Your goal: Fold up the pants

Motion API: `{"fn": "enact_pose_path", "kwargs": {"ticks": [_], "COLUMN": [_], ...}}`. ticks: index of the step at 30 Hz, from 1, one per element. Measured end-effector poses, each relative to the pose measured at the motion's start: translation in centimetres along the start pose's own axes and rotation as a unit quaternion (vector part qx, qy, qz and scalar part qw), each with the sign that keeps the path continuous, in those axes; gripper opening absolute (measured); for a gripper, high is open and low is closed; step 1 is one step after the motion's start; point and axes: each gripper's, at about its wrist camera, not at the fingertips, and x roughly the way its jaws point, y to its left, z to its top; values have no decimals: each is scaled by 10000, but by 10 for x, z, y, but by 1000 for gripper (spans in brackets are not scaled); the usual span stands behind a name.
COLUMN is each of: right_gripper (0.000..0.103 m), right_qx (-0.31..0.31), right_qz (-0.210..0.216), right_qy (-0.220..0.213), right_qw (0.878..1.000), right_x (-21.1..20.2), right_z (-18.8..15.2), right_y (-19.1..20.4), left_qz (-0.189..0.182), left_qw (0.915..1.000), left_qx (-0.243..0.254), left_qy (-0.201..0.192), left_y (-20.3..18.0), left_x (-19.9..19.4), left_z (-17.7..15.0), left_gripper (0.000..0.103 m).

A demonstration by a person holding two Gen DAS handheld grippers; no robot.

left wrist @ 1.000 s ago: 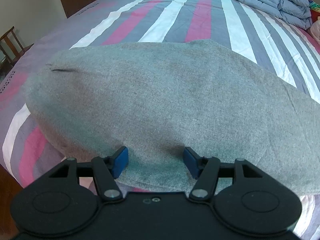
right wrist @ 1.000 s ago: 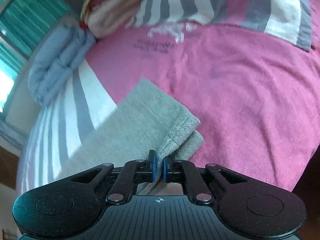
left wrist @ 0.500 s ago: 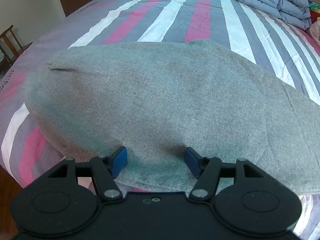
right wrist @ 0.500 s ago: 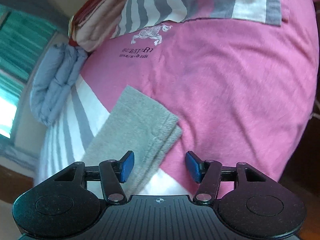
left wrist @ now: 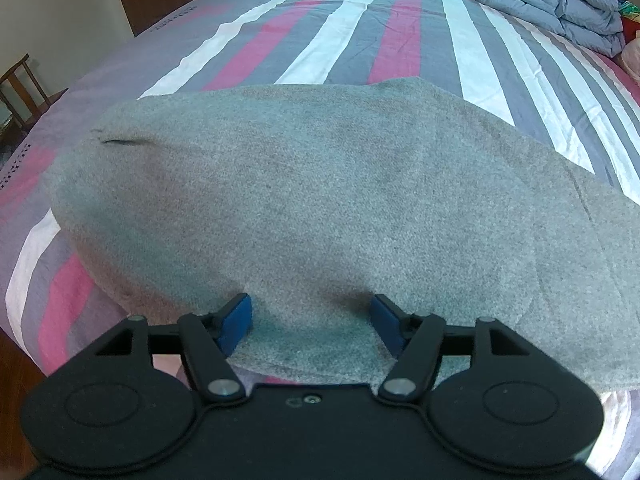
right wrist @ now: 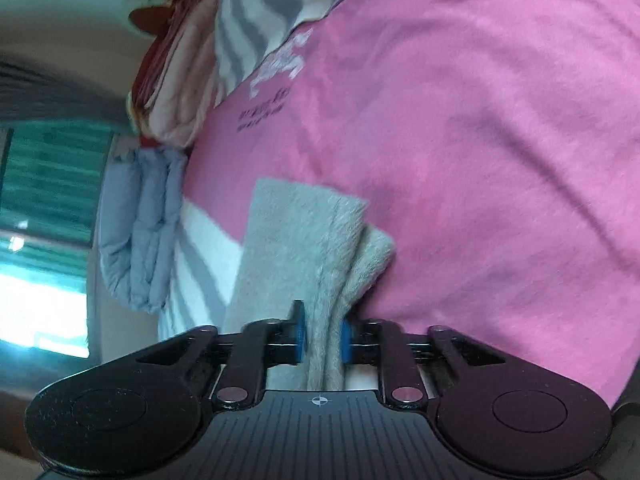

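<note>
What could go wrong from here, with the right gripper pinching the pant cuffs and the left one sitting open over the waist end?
1. The right gripper has just closed on the bunched cuffs of the grey pants; one layer could slip out when lifted.
2. The left gripper is open, so the waist end is unpinned and may drag.
3. The pink shirt lies beside the cuffs and might snag.

We saw the pants point(left wrist: 320, 200) as matt grey fleece-like cloth with a fine nubbly nap, fuzzier at the hem point(right wrist: 336, 240). The sheet point(left wrist: 360, 32) was smooth striped woven cloth; at one o'clock the quilt point(left wrist: 552, 0) looked puffy and soft. The left gripper point(left wrist: 312, 322) was matt black plastic with blue pads point(left wrist: 236, 322) and shiny metal pivot pins point(left wrist: 223, 385).
</note>
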Motion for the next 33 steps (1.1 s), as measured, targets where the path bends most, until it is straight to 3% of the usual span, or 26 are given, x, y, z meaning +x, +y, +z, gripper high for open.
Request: {"fn": "enact_pose_path", "kwargs": {"ticks": [4, 6, 10, 14, 20, 26, 30, 33], "right_gripper": [10, 10, 10, 10, 10, 10, 10, 10], "right_qx": [-282, -863, -1848, -2892, -3724, -4160, -4068, -4095], "right_qz": [-278, -249, -78, 276, 1041, 1358, 1290, 1242], "right_qy": [16, -143, -355, -307, 290, 1233, 1852, 2081], "right_qw": [9992, 9959, 9821, 9564, 9218, 8907, 8852, 8795], "right_x": [1, -4, -11, -11, -1, 32, 58, 72], "right_z": [1, -6, -23, -65, -163, -272, -336, -363], "right_y": [5, 25, 75, 133, 196, 210, 196, 182], "left_qz": [0, -5, -79, -146, -334, -662, -841, -1004], "left_qw": [10000, 10000, 10000, 9999, 9994, 9973, 9948, 9916], "left_qx": [4, 16, -4, 21, -36, -323, -578, -814], "left_qy": [3, 4, 1, -29, -39, -18, -25, -6], "left_y": [1, 1, 2, 2, 9, 23, 34, 44], "left_x": [0, 1, 1, 0, -1, -2, -5, -7], "left_z": [0, 1, 1, 0, 1, 4, 6, 9], "left_gripper": [61, 62, 66, 69, 69, 69, 68, 68]}}
